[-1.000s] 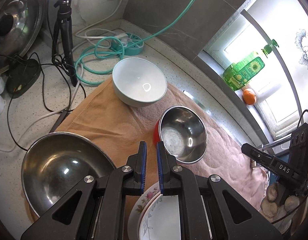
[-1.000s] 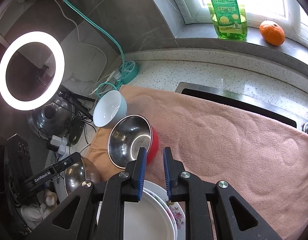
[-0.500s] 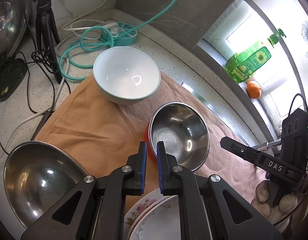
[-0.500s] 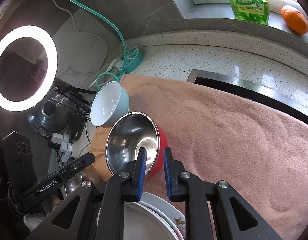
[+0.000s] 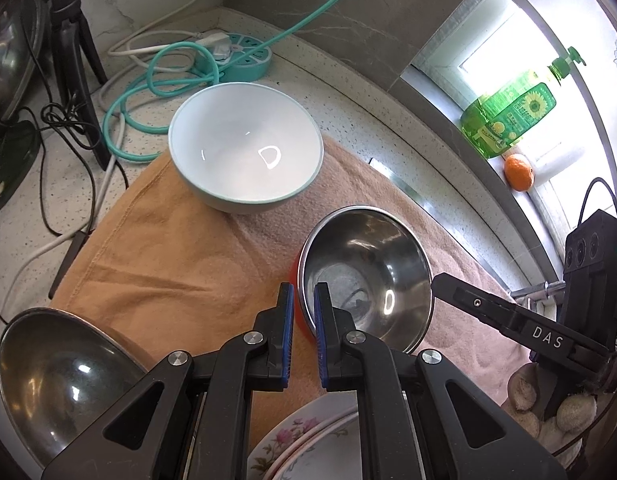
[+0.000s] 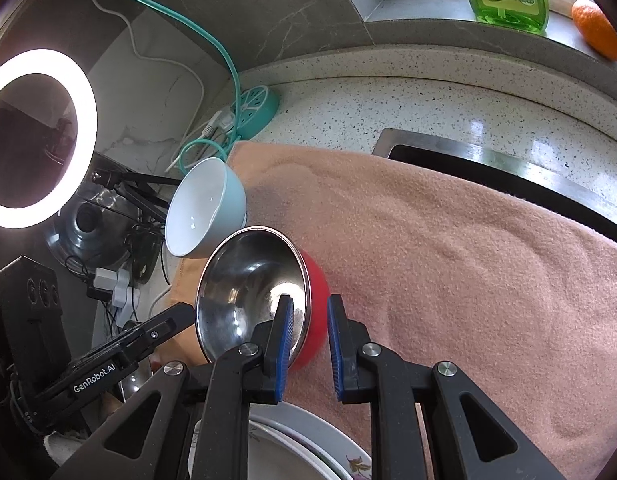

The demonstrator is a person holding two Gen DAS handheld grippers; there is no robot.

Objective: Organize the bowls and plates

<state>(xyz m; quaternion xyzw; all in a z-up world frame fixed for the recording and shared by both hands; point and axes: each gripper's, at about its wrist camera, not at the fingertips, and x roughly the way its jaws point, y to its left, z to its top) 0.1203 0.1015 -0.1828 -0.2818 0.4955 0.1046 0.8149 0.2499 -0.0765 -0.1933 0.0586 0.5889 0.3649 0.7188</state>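
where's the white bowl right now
The white bowl stands at the far edge of the towel, beyond the steel bowl and just before the teal power strip.

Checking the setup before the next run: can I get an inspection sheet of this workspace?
Surface: speckled counter, with a peach towel spread over the sink.
Job's things: white bowl, red-sided steel bowl, large steel bowl, floral plates.
Clutter: soap bottle and orange on the sill.
Grippers: left gripper and right gripper, both narrow, straddling the steel bowl's rim without clamping.
Cables: teal cord, power strip, black wires.
Surroundings: ring light, tripod.
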